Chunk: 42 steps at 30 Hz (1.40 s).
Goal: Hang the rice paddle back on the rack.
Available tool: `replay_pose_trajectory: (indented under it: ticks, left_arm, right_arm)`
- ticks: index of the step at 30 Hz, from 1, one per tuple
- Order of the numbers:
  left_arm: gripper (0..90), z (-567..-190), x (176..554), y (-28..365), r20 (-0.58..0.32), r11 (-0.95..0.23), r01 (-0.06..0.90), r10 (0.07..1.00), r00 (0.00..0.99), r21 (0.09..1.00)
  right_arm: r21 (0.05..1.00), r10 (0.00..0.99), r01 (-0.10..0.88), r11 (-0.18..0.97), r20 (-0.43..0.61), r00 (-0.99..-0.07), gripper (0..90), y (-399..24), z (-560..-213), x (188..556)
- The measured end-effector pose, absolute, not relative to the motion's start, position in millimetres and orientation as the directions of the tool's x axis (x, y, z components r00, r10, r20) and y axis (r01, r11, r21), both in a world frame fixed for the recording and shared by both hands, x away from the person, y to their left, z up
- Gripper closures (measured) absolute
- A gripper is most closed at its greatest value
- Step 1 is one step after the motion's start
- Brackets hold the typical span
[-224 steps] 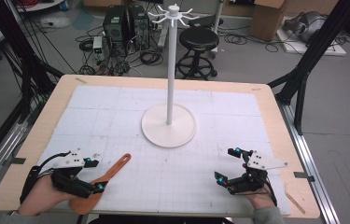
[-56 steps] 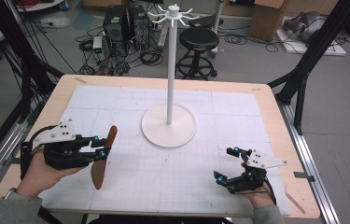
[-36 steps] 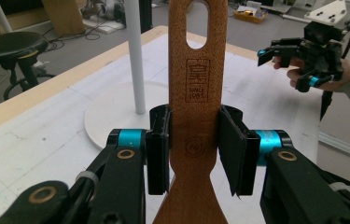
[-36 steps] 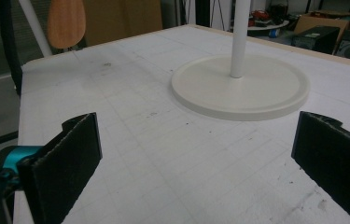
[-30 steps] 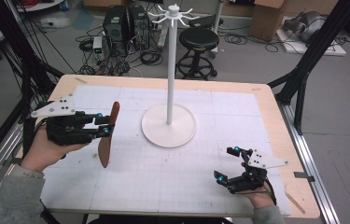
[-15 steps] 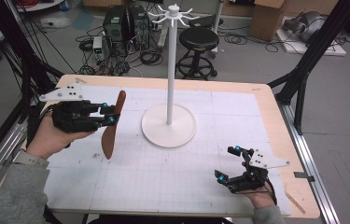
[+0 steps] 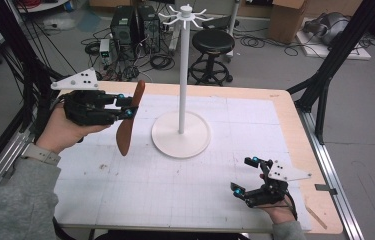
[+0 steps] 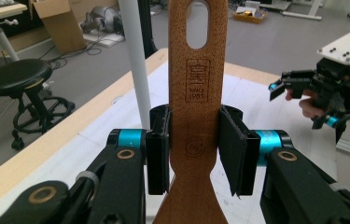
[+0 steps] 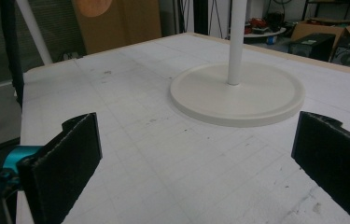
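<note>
I have the wooden spatula (image 7: 127,119) clamped in my left gripper (image 7: 125,106), the two black pads pressing on either side of its handle just below the stamped mark, as the left gripper view makes plain. It hangs clear of the table (image 7: 285,107), blade down and the end with the oval hanging hole (image 8: 197,24) pointing up, a little to the left of the white hook stand (image 7: 184,75). I judge the step in hand to be the carry: the spatula is lifted and on its way to the stand, and hanging it is not yet done. The ring of hooks (image 7: 187,14) sits at the very top of the pole, well above where the hole is now, so the next move calls for raising the spatula a good deal higher, bringing it in beside the pole, and lining the hole up with one hook tip before easing it on. I would keep the grip firm and the handle upright, since a tilt could make the hole miss the thin prong. My right gripper (image 7: 251,176) rests near the table's right front corner with its jaws wide apart and nothing between them, well away from the stand's round base (image 7: 195,145).
</note>
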<state>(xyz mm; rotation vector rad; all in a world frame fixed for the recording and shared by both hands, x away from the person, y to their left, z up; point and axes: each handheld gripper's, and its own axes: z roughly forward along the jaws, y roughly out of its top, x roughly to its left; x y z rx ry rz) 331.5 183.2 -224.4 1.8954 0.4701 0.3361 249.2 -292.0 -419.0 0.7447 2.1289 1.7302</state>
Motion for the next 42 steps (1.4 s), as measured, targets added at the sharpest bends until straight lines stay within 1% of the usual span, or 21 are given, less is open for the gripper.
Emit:
replay_pose_trajectory:
  ticks: [6,7,14,30,42]
  left_arm:
    - [65.3,-223.3,341.1,181.5,0.002,-0.302,0.16,0.472,0.881,0.94]
    - [65.2,-223.9,343.3,179.9,-0.005,-0.28,0.153,0.466,0.885,0.948]
    - [65.3,-219.3,350.0,171.4,0.003,-0.267,0.136,0.463,0.887,0.954]
    - [65.3,-187.9,374.5,170.1,-0.005,-0.222,0.129,0.484,0.875,0.966]
    - [65.3,-155.9,383.7,159.0,0.026,-0.222,0.092,0.478,0.878,0.971]
  right_arm:
    - [0.97,0.568,0.202,0.137,0.09,-0.818,0.1,-294.4,-418.8,247.7]
    - [0.97,0.568,0.202,0.137,0.09,-0.818,0.1,-294.5,-418.8,247.8]
    - [0.97,0.567,0.202,0.133,0.092,-0.818,0.1,-294.8,-418.8,247.7]
    - [0.973,0.56,0.197,0.121,0.097,-0.823,0.1,-295.3,-418.3,249.7]
    - [0.975,0.563,0.2,0.102,0.109,-0.819,0.1,-297.3,-417.2,247.1]
